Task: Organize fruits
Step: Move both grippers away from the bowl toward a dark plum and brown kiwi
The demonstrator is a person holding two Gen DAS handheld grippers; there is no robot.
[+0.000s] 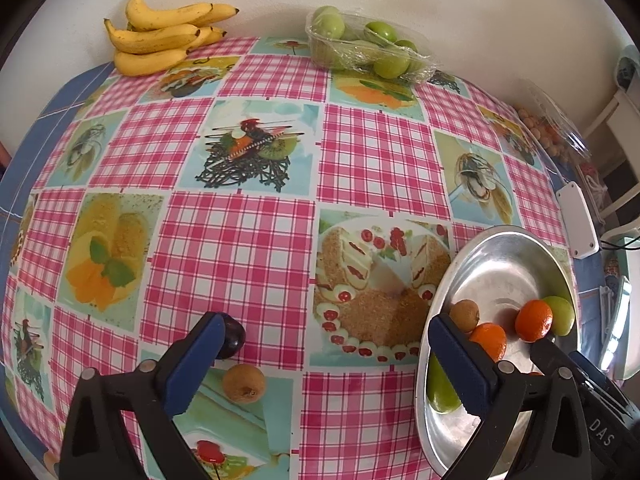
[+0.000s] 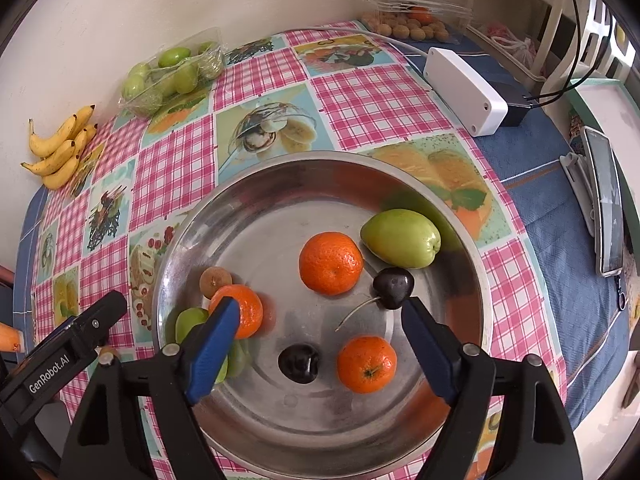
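Both grippers' fingers [image 2: 212, 356] gape wide, empty, half-hiding a green fruit [image 2: 192, 322] and dark plum [image 1: 234, 338].

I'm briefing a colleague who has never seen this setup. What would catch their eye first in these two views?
Likely the shiny metal bowl under the open right gripper, holding three oranges, green fruits and dark cherries. Next, the loud pink checked tablecloth, with bananas and a tray of green fruit at the wall. By the open left gripper, a small brown fruit lies outside the bowl.
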